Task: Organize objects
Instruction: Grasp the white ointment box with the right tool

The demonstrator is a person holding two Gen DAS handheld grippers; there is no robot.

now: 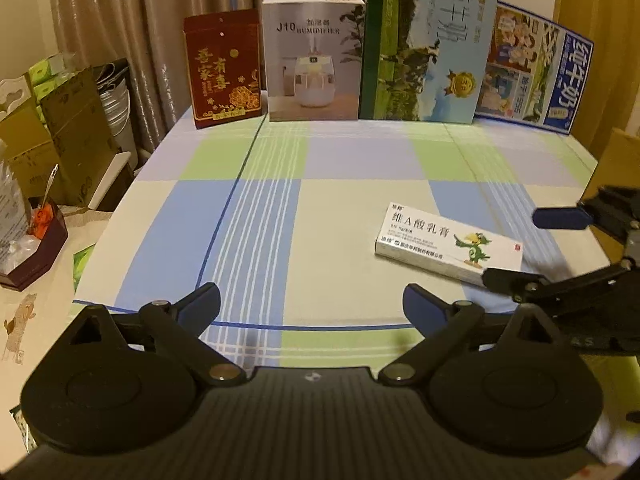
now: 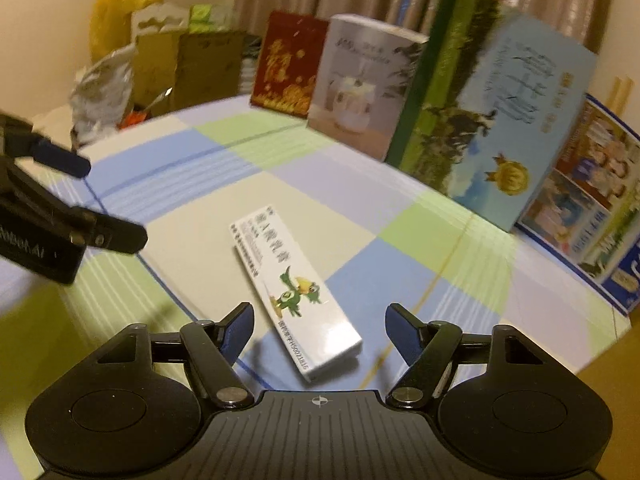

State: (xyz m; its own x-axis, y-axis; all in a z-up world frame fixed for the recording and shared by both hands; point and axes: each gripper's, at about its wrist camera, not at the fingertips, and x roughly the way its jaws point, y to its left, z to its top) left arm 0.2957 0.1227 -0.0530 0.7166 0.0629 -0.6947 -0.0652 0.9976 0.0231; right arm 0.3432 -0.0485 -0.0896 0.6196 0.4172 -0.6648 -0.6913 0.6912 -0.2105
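Left wrist view. Four boxes stand upright in a row along the far edge of the tabletop (image 1: 360,168): a red gift box (image 1: 224,68), a humidifier box (image 1: 314,58), a tall green-and-blue milk carton box (image 1: 428,40), and a blue milk box (image 1: 532,80) leaning at the right end. One item lies loose on the checked cloth: a small white ointment box (image 1: 448,242), flat, well apart from the row. Judged state: the row looks sorted; the ointment box is left to place. Left gripper (image 1: 310,304): jaws wide apart, nothing between them, over bare cloth. The right gripper (image 1: 532,244) enters at the right edge, its lower finger at the box's near corner; contact cannot be told.

Right wrist view. The ointment box (image 2: 296,292) lies lengthwise on the cloth, its near end between the fingers of the right gripper (image 2: 320,328). Jaws partly apart; gaps show on both sides, so the pads do not press it. The left gripper (image 2: 100,200) hangs at the left edge, empty.
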